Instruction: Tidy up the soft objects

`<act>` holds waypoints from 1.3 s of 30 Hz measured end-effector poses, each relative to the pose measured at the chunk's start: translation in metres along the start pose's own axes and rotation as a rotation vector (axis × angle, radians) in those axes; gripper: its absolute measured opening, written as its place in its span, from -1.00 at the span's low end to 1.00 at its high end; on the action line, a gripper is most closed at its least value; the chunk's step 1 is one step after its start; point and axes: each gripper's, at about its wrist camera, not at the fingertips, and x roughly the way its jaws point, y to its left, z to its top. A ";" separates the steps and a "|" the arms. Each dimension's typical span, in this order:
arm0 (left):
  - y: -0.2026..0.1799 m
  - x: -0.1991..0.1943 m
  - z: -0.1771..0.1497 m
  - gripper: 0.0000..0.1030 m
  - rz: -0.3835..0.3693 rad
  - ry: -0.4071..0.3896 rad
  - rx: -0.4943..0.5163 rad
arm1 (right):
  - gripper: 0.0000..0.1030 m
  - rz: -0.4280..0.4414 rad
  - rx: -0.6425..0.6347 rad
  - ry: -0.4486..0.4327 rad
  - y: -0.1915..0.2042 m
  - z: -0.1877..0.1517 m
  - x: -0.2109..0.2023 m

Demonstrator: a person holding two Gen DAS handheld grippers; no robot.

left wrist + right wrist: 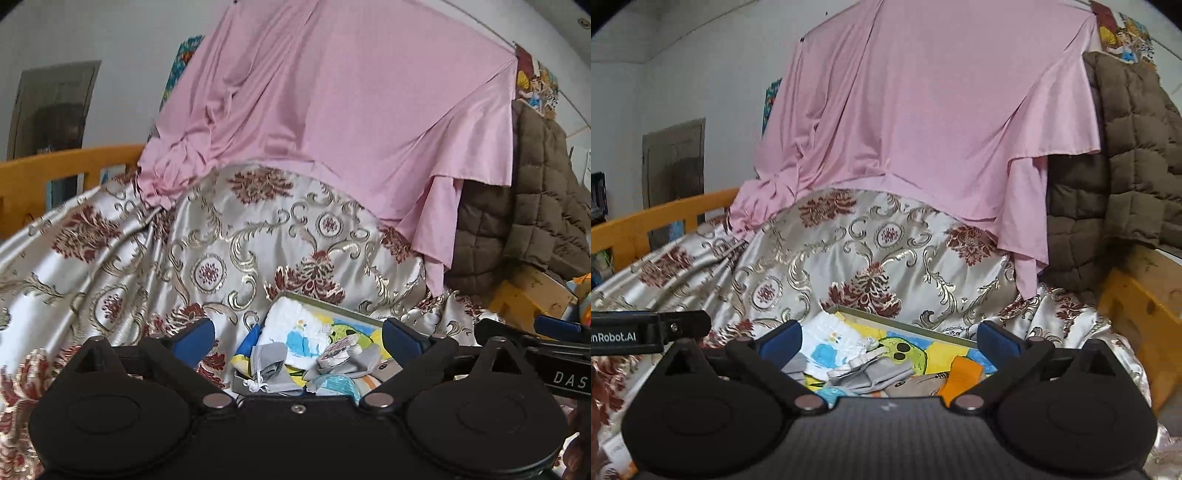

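Note:
A shallow box (325, 303) with a colourful cartoon bottom lies on the floral satin bedspread (129, 266). It holds a white printed cloth (291, 328), grey folded socks (273, 363), a light blue item (338, 384) and, in the right wrist view, an orange piece (964, 371). My left gripper (297, 338) is open and empty, just above the box. My right gripper (888, 341) is open and empty over the same box (905, 325), where the white cloth (834, 339) and grey socks (882, 373) also show. The right gripper's tip shows at the left view's right edge (554, 328).
A pink sheet (332, 110) hangs over the bedspread behind the box. A brown quilted jacket (532, 206) hangs at the right. An orange wooden bed rail (55, 173) runs along the left, and a wooden frame corner (1137, 306) stands at the right.

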 end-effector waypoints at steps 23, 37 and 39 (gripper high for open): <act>0.005 -0.110 -0.048 0.98 0.074 -0.062 0.100 | 1.00 -0.014 0.062 -0.071 0.023 -0.047 -0.108; 0.009 -0.151 -0.093 0.98 0.060 -0.033 0.156 | 0.99 -0.079 0.113 -0.048 0.034 -0.101 -0.158; 0.011 -0.157 -0.099 0.98 0.053 -0.020 0.153 | 1.00 -0.091 0.132 -0.038 0.033 -0.108 -0.165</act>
